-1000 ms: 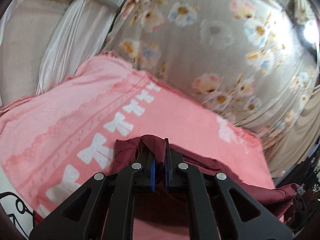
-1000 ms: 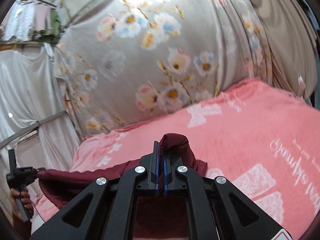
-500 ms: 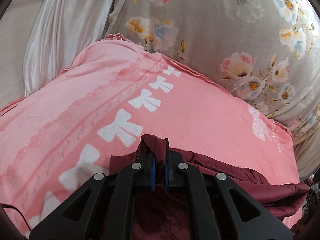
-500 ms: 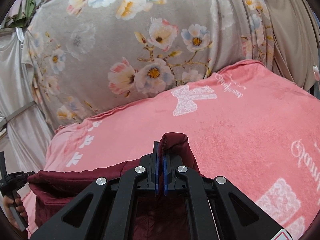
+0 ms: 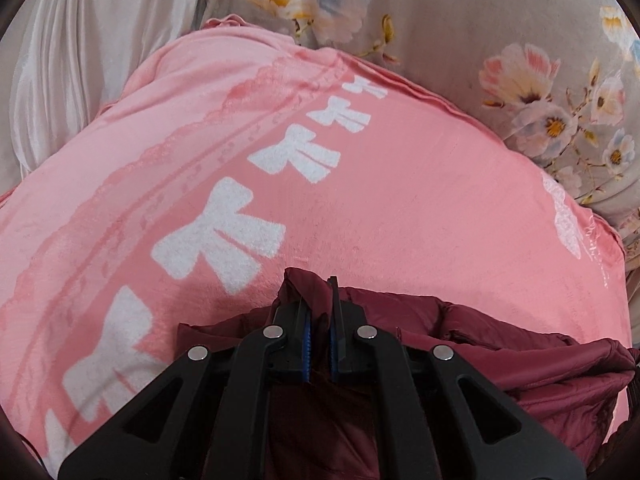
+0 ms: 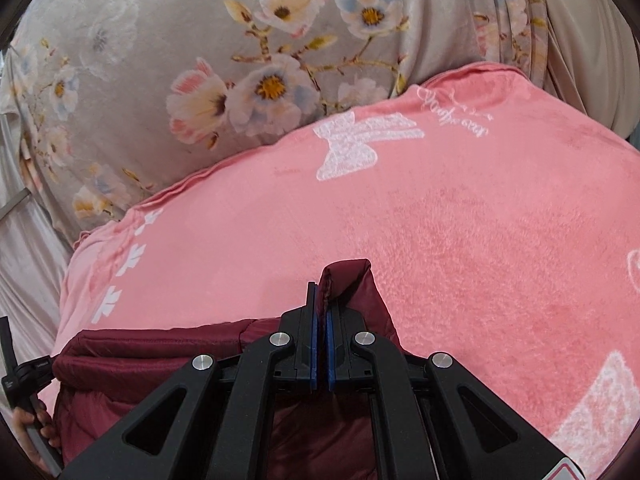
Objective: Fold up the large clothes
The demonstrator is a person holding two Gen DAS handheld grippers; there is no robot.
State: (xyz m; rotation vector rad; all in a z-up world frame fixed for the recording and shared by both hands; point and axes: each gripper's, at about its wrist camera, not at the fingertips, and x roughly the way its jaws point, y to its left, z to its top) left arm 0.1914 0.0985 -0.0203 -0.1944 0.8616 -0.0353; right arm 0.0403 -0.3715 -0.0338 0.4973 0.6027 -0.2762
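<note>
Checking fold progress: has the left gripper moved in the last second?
Yes. The left gripper, shut on the maroon garment, has dropped toward the pink blanket: its white bows loom larger and the floral fabric has slid up-frame.

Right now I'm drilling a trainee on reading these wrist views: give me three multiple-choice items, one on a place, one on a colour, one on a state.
1. Where does the garment lie?
A. on the pink blanket
B. on a bare floor
C. on a hanger

2. What colour is the garment?
A. navy
B. maroon
C. white

3. How are the tools set?
A. both open, off the cloth
B. only the left tool grips
C. both shut on the garment

Key: 1 A, the garment's near part rests on pink plush in both views. 2 B, dark red cloth. 3 C, garment cloth sits pinched between the pads of the left tool and the right tool.
</note>
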